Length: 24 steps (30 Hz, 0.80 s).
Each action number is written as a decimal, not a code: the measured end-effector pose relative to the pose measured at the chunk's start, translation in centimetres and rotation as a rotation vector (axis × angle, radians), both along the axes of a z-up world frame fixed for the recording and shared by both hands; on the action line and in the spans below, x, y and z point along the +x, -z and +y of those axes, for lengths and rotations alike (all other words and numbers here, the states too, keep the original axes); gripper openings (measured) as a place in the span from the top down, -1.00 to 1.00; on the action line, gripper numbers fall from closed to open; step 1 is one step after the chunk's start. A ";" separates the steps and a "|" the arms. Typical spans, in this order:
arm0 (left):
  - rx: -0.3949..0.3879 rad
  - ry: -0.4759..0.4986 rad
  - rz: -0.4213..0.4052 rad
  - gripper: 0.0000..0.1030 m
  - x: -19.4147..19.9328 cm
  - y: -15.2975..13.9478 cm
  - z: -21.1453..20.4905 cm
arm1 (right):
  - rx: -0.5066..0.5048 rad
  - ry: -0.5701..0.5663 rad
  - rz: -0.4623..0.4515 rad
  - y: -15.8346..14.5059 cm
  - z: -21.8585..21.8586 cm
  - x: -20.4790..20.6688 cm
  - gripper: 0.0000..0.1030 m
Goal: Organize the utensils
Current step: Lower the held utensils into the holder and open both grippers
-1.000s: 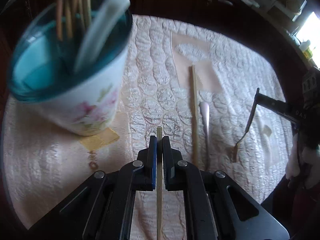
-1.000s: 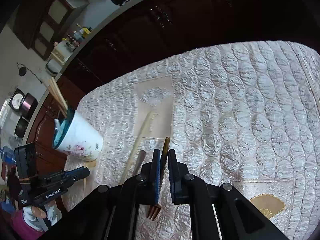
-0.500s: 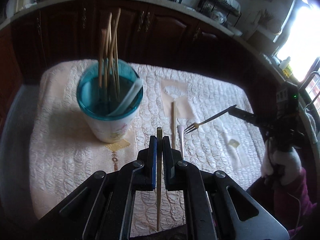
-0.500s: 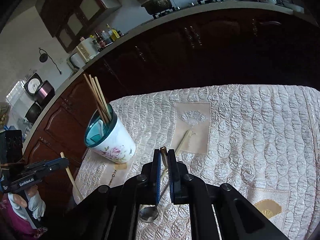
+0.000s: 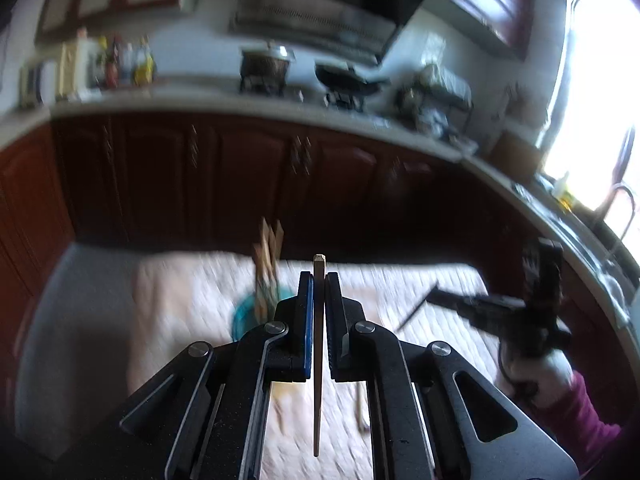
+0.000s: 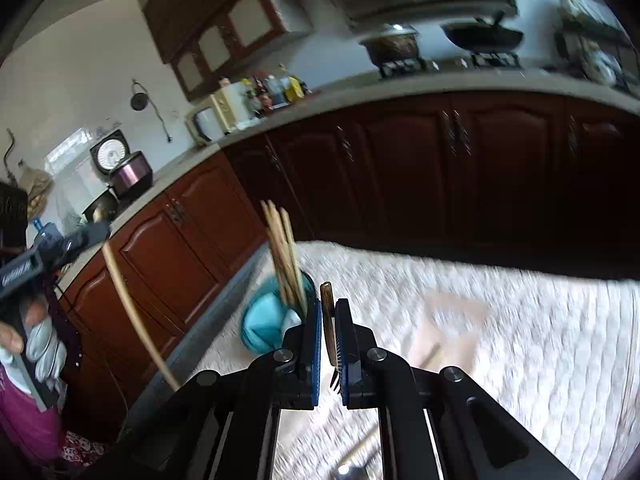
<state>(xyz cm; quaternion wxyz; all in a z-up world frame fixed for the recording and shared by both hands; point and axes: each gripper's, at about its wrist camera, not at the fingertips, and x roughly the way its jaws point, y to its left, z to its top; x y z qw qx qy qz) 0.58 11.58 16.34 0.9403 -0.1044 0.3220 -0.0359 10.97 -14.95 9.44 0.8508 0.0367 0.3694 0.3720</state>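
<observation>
My left gripper (image 5: 319, 280) is shut on a wooden chopstick (image 5: 318, 380), which hangs down between the jaws above the quilted cloth. Just left of its fingertips stands the teal-rimmed cup (image 5: 244, 316) with several chopsticks (image 5: 266, 264) upright in it. My right gripper (image 6: 328, 304) is shut on a fork (image 6: 327, 320), handle end forward and tines back near the pads. The cup (image 6: 264, 328) stands just left of these fingertips, blurred. A loose chopstick (image 6: 430, 354) and a spoon (image 6: 344, 468) lie on the cloth below.
The white quilted cloth (image 6: 520, 320) covers the table, with bare table edge to its left. Dark wood cabinets (image 6: 400, 168) and a counter with pots run behind. The other gripper (image 6: 52, 248) and a gloved hand (image 6: 44, 352) are at far left.
Both grippers have risen and tipped upward, so the kitchen fills the views. The cup has shrunk and dropped low in the left view. The fork has come up off the cloth.
</observation>
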 end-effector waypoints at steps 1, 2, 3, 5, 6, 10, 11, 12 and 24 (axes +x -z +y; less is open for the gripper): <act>0.012 -0.025 -0.026 0.92 0.6 -0.8 0.5 | 0.002 -0.009 -0.012 -0.6 0.7 0.2 0.88; 0.020 -0.041 -0.040 0.92 1.3 -1.1 1.0 | 0.004 -0.017 -0.023 -1.1 1.5 0.5 0.88; 0.023 -0.053 -0.046 0.92 1.9 -1.2 1.3 | 0.004 -0.022 -0.031 -1.5 2.2 0.8 0.88; 0.046 -0.093 -0.064 0.92 3.5 -1.5 2.1 | 0.006 -0.034 -0.043 -2.2 3.8 1.4 0.88; 0.059 -0.106 -0.070 0.92 4.1 -1.4 2.4 | 0.006 -0.042 -0.047 -2.4 4.7 1.7 0.88; 0.071 -0.146 -0.076 0.92 6.8 -0.5 3.6 | -0.011 -0.071 -0.043 -2.3 7.8 3.1 0.88; 0.081 -0.155 -0.079 0.92 7.2 -0.2 3.7 | -0.016 -0.078 -0.034 -2.0 8.6 3.5 0.88; 0.095 -0.164 -0.081 0.92 7.7 0.2 3.8 | -0.020 -0.084 -0.026 -1.6 9.2 3.8 0.88; 0.115 -0.232 -0.047 0.92 11.2 7.2 4.9 | -0.108 -0.132 0.078 4.6 13.4 5.7 0.88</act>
